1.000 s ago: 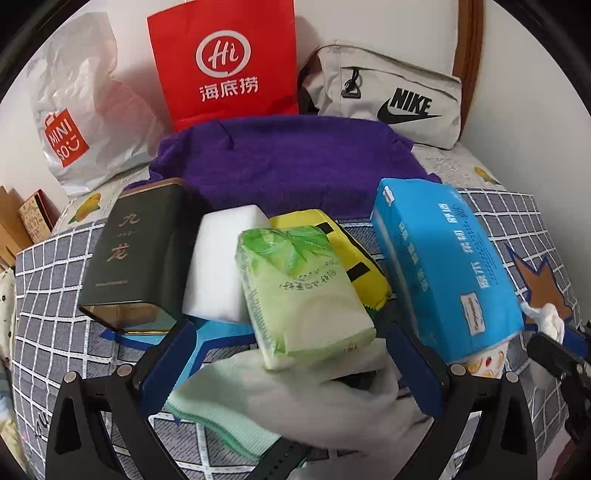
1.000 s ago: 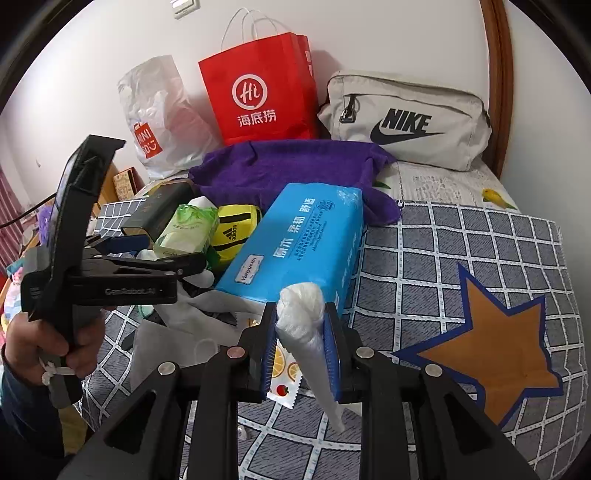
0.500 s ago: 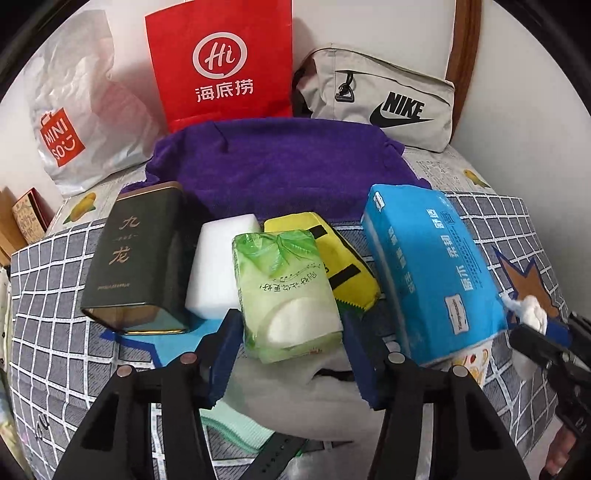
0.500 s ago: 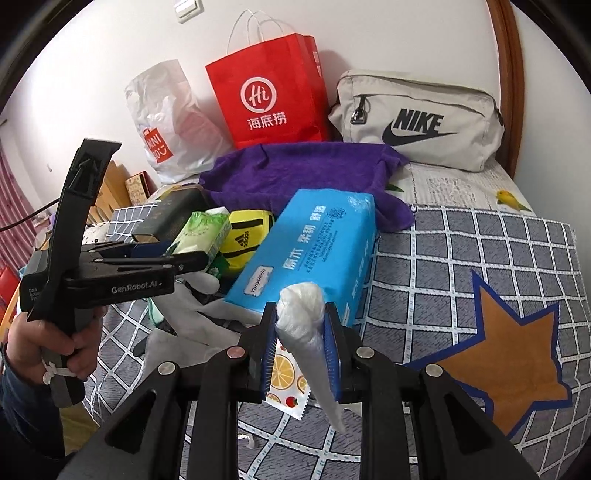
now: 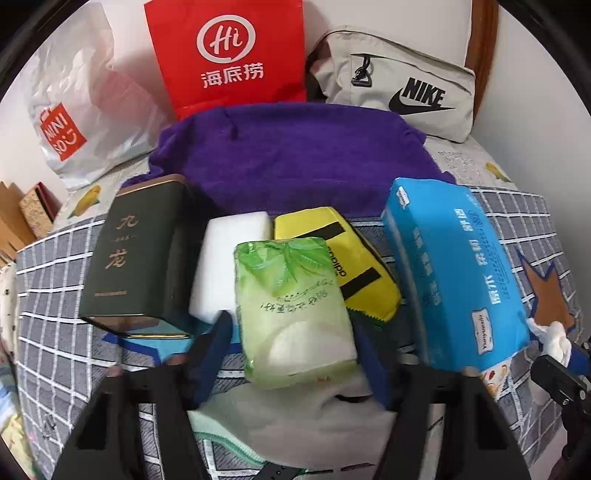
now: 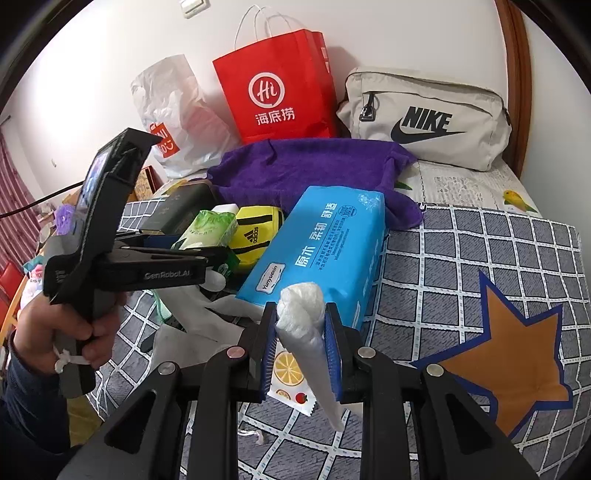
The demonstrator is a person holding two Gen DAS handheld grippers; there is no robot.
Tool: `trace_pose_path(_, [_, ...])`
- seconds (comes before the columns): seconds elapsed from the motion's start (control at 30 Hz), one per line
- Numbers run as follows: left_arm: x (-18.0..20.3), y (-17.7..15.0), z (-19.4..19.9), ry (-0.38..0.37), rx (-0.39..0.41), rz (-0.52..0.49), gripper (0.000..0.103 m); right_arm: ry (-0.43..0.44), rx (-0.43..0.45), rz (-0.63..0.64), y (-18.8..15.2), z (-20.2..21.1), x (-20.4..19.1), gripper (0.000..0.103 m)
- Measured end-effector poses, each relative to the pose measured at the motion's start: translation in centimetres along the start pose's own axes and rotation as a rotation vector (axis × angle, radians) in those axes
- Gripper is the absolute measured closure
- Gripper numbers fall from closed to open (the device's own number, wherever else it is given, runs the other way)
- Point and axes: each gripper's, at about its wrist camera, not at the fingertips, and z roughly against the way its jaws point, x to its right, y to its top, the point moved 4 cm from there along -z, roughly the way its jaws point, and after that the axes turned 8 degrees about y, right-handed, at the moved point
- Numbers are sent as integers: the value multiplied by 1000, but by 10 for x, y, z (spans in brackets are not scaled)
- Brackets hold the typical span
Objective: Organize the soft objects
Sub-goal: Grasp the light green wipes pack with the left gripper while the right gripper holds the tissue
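I see the green tissue pack (image 5: 291, 310) lying flat between my left fingers, its near end bulging white, beside the yellow pouch (image 5: 351, 258) and the white sponge (image 5: 229, 258). A crumpled white tissue (image 6: 301, 321) sits upright, squeezed between my right pads.

White wall (image 6: 406, 33) behind a wooden headboard (image 6: 511, 74).

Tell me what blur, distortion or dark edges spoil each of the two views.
Left wrist view: the left gripper around the green tissue pack is smeared by motion blur, the grid blanket bows outward, and black corners frame the picture. Right wrist view: sharp throughout, the right gripper and its white wad are crisp, but the wooden headboard curves from the fisheye.
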Motion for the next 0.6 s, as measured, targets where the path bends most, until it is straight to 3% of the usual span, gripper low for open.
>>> trace_pose_path(0.33, [-19,13,44,-91,95,11,51,2,13,5,17,6,-4,78])
trace_pose_path(0.6, [-47,29,56,-79,133,35,51,-21,31,3,44,3,-3,78])
